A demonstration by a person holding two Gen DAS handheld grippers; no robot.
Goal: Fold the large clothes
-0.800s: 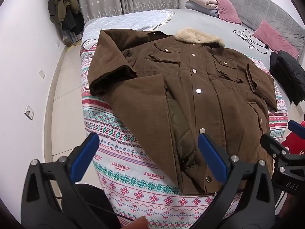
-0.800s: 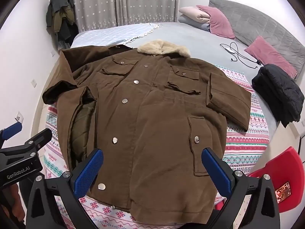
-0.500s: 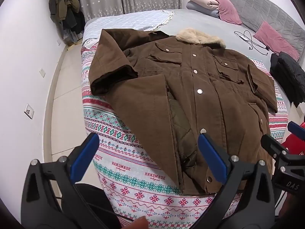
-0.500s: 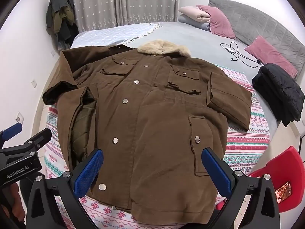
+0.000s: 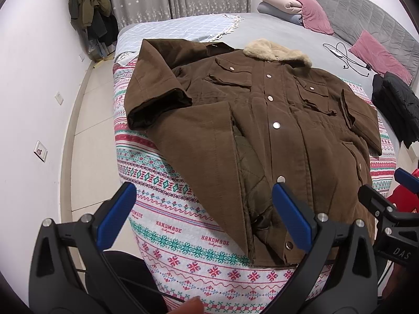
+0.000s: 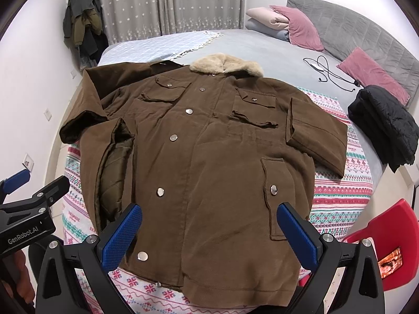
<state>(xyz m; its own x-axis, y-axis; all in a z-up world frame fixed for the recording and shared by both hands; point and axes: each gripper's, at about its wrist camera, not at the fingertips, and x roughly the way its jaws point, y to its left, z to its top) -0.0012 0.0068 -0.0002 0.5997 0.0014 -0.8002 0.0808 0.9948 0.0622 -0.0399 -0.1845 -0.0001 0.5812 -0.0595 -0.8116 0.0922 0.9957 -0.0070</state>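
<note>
The brown coat (image 6: 209,157) lies flat and front-up on the patterned blanket (image 5: 167,225) at the foot of the bed, with its hem toward both grippers and its fur collar (image 6: 227,64) at the far end, so its long axis runs straight away from the tools. The left gripper (image 5: 204,214) hovers over the near left edge, where the front panel is turned back and shows the green quilted lining (image 5: 251,172); its jaws stand wide apart and hold nothing. The right gripper (image 6: 209,233) hangs above the hem near the lower pocket (image 6: 272,196), its jaws also apart and empty. The left sleeve (image 5: 157,89) is bent and lies out toward the edge of the bed, while the right sleeve (image 6: 316,138) is already laid across the body. I judge that the left gripper is nearer to the loose panel and the open sleeve, so the next fold probably begins on that side, and the thick cloth may need a deep grip. The blanket lies over a grey bed sheet (image 6: 262,44). Farther off are pink pillows (image 6: 301,26), a charging cable (image 6: 330,76), a folded black jacket (image 6: 385,125), a red chair (image 6: 377,238), curtains (image 6: 170,2) and hanging clothes (image 6: 83,23) in the corner.
</note>
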